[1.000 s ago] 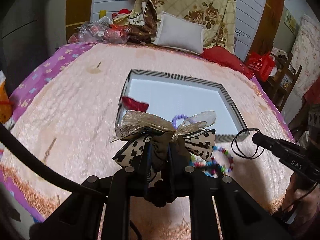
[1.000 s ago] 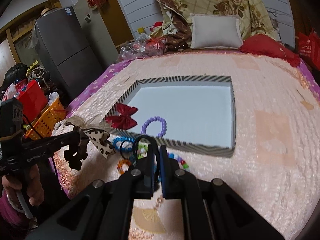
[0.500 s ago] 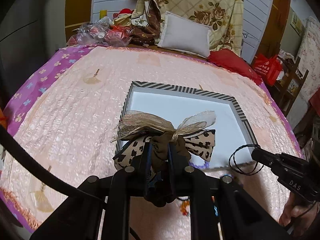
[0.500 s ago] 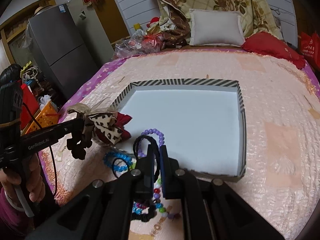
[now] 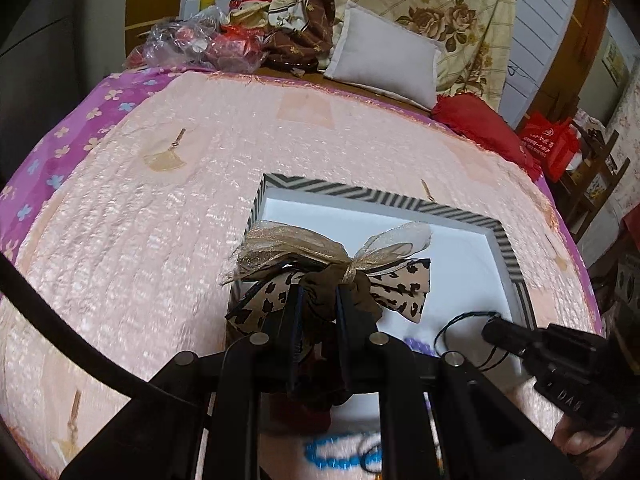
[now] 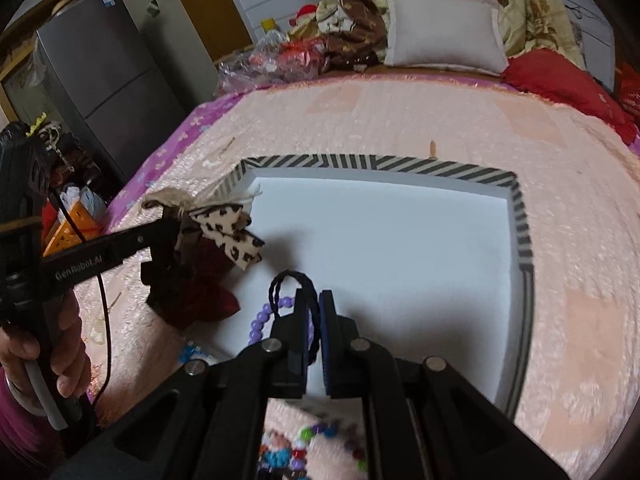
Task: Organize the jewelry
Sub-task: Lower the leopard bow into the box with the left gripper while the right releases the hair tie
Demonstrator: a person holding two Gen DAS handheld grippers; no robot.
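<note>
My left gripper [image 5: 318, 300] is shut on a leopard-print and gold hair bow [image 5: 332, 264], held above the near left corner of a white box with a striped rim [image 5: 504, 236]. The bow also shows in the right wrist view [image 6: 228, 232]. My right gripper [image 6: 316, 300] is shut on a black twisted cord loop [image 6: 288, 280], held over the box [image 6: 520, 220] near its front edge. A red bow [image 6: 212, 296] and a purple bead bracelet [image 6: 260, 320] lie in the box below the grippers.
A blue bead bracelet [image 5: 340, 452] and multicoloured beads [image 6: 304, 452] lie on the pink quilt [image 5: 140, 220] in front of the box. A white pillow [image 5: 384, 60], red cushion [image 5: 476, 124] and plastic bags [image 5: 192, 44] sit at the bed's far end.
Both grippers have moved forward over the box with their items still held. The red bow and purple bracelet now lie under the grippers.
</note>
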